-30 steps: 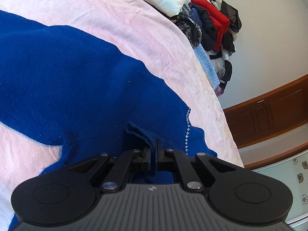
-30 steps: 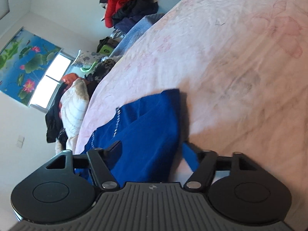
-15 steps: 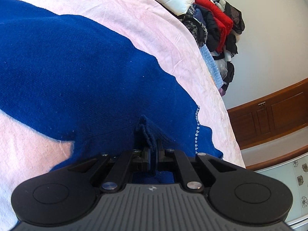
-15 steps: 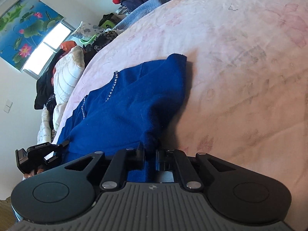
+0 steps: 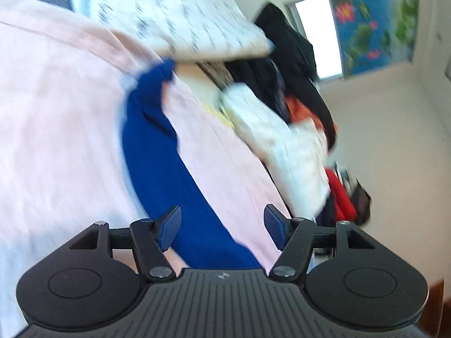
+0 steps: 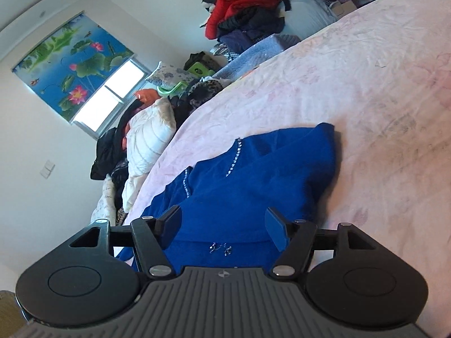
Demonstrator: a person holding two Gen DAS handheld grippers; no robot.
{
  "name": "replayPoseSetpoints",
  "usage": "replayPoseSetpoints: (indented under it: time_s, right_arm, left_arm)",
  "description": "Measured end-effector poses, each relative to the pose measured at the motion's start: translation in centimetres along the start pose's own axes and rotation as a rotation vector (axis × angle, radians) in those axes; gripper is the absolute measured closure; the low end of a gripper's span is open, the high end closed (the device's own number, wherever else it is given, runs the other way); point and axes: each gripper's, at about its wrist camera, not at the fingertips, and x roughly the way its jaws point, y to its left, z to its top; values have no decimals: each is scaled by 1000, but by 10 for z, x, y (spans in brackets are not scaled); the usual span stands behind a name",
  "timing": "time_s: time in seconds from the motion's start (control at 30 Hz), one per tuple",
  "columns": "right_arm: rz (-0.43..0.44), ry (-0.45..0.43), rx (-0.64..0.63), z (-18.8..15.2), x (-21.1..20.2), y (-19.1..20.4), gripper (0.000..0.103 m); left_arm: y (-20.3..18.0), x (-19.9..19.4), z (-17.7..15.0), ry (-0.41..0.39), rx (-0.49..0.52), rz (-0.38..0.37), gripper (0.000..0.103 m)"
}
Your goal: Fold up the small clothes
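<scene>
A small royal-blue garment (image 6: pixel 253 186) with a line of rhinestones lies partly folded on the pink bedsheet (image 6: pixel 380 90). My right gripper (image 6: pixel 224 226) is open and empty just above its near edge. In the blurred left wrist view a long strip of the blue garment (image 5: pixel 166 163) runs away across the pink sheet (image 5: pixel 56 129). My left gripper (image 5: pixel 222 225) is open and empty over the near end of that strip.
A pile of clothes (image 6: pixel 248 8) and a white padded jacket (image 6: pixel 146 140) line the bed's far edge. In the left wrist view a patterned white pillow (image 5: pixel 180 11) and dark clothes (image 5: pixel 293 64) lie beyond the garment. A window (image 6: pixel 112 95) is behind.
Both grippers were shut on the blue garment half a second ago and have let go and opened. The left gripper has swung quickly to a new heading; its view is blurred.
</scene>
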Motion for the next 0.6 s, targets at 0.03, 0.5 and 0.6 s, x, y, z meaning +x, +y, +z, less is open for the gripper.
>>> replayPoseSetpoints:
  time_s: [0.03,0.5,0.6]
  right_arm:
    - [7,12,-7,-1,4,4,38]
    - [51,94,-19,-14,33,35,37]
    - [52,106,-22,-17,33,37,37]
  left_arm:
    - [6,-1,12,-50,-41,56,39]
    - [24,66,41,-53,72,260,57]
    - [22,74,36,-13,135,280,94]
